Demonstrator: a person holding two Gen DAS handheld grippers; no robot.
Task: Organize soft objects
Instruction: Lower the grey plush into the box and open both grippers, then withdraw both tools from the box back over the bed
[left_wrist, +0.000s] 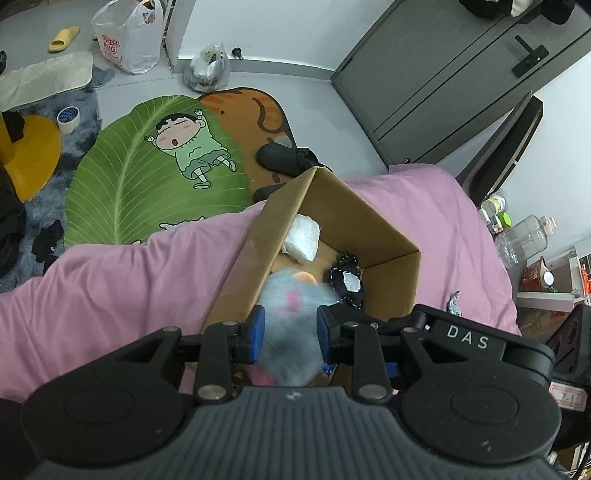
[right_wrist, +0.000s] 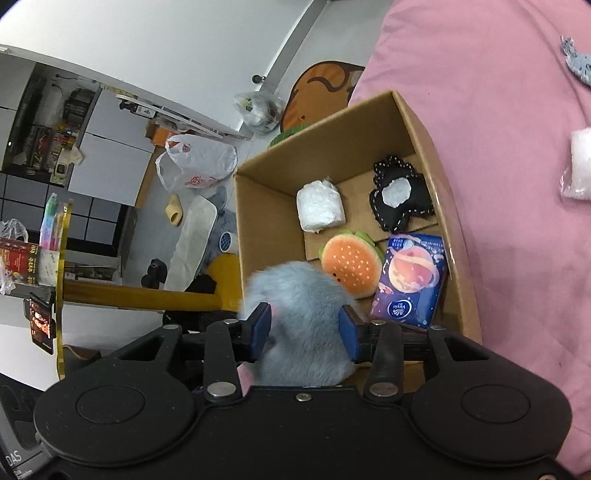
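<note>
A fluffy blue-grey plush toy, round and long-furred with pink patches, is clamped by both tools at once over the near end of an open cardboard box. The left tool is closed on its fur, the blue pads pressed into either side; the right tool is likewise closed on it, its blue pads sunk into the pile. The toy is blurred in the left wrist view.

Inside the box, a white crinkled plastic-wrapped bundle is seen at the far end, a black fabric piece with white stitched edging and a pale grey centre to its right, and nearer, a soft burger-shaped plush with an orange speckled bun and green felt edge, touching the blue-grey toy. Just right of it a glossy purple tissue pack printed with a planet is leaned against the box wall. The burger is almost hidden and the tissue pack not made out in the left wrist view.

The box is set on a bed covered by a smooth pink sheet. On the sheet to the right, apart from the box, a small grey fabric shape and a white bagged bundle are seen. Beyond the bed, a green leaf-shaped cartoon rug is laid on the floor.
</note>
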